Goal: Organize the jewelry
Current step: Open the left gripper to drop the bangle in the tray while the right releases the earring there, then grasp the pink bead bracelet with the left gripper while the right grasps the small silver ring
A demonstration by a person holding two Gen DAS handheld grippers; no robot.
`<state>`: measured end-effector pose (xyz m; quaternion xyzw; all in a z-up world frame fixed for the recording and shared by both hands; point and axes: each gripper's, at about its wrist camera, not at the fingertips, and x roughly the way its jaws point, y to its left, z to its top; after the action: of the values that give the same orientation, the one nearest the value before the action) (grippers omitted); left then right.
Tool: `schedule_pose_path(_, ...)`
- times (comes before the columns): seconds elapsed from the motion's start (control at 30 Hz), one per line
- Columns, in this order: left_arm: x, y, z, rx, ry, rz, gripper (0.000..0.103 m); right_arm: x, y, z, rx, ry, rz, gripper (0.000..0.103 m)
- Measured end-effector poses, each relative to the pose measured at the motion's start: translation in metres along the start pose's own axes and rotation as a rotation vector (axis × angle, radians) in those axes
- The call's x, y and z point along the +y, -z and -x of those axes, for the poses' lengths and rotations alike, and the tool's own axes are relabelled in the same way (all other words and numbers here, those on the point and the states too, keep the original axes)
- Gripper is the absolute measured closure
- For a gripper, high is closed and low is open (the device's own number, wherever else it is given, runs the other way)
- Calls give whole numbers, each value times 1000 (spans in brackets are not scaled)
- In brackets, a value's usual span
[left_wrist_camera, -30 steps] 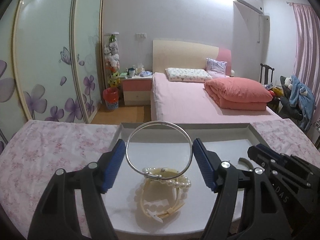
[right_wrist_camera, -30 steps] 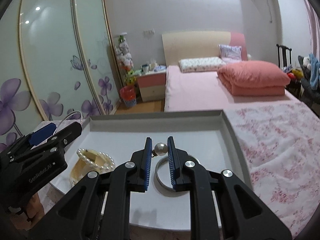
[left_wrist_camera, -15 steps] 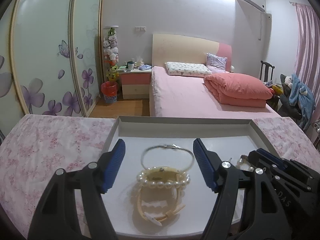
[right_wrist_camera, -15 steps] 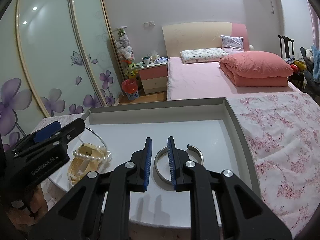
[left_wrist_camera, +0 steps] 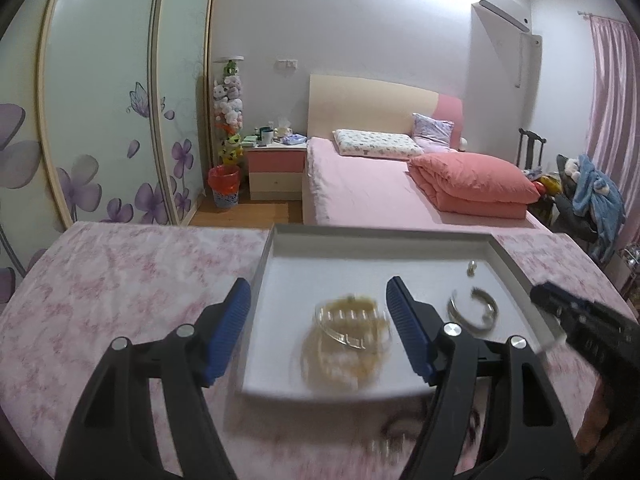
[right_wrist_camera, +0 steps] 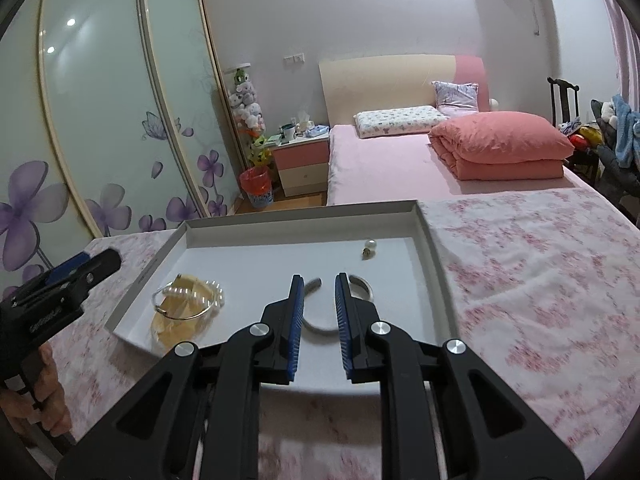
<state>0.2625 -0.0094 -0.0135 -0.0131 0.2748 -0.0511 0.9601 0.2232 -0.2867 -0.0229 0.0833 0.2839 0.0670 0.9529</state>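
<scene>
A grey tray lies on a pink floral cloth. In it lie a blurred pile of a thin silver bangle, pearl bracelet and yellow band, an open silver cuff and a pearl earring. My left gripper is open and empty, held over the tray's near left part. My right gripper is open a little and empty, over the cuff at the tray's near edge.
The floral cloth covers the table on both sides of the tray. Beyond it stand a pink bed, a nightstand, a red bin and wardrobe doors. A chair with clothes is at the right.
The silver bangle left my left gripper and now lies on the pile. The pearl earring left my right gripper and lies in the tray. Both grippers have pulled back.
</scene>
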Motion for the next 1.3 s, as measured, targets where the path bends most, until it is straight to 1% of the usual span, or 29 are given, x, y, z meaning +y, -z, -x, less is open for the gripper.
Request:
schedule_pose_path(0.2,-5,36,45,32,78,-42,34,-7,18,38,-12,-1,-17,86)
schedule_pose_path(0.3,-17,56,59,67,124,-94,35,-11,30,51,-10,-3,-19,86)
schedule_pose_path(0.37,-29,70,63,103,159,-136,36,-12,38,60,-8,-9,-28,86)
schedule_pose_path(0.47,-44,86,59,164,196,-185,41,-13,47,69,-2,-21,-38,86)
schedule_pose_path(0.63,-60,103,48,240,222,-213,47,-13,55,80,-1,-24,-39,86)
schedule_pose_path(0.87,-61,113,28,339,230,-207,54,-16,57,86,-7,-22,-42,86)
schedule_pose_path(0.9,-61,114,26,352,234,-204,57,-16,57,86,-7,-22,-42,86)
schedule_pose_path(0.97,-62,114,24,354,225,-209,61,-16,57,85,-5,-24,-40,86)
schedule_pose_path(1.0,-64,115,24,355,215,-224,65,-15,57,84,-3,-26,-40,86)
schedule_pose_path(1.03,-65,115,24,353,203,-237,73,-14,57,83,-1,-28,-39,86)
schedule_pose_path(1.07,-65,116,24,351,191,-248,78,-14,58,82,0,-29,-38,86)
schedule_pose_path(1.1,-66,116,24,349,188,-255,87,-14,58,83,1,-30,-38,86)
schedule_pose_path(1.17,-64,115,25,347,176,-250,87,-12,59,81,6,-32,-35,86)
schedule_pose_path(1.2,-63,115,25,347,170,-248,89,-11,59,80,9,-32,-34,86)
schedule_pose_path(1.3,-50,113,25,348,130,-231,89,-8,61,78,26,-30,-17,86)
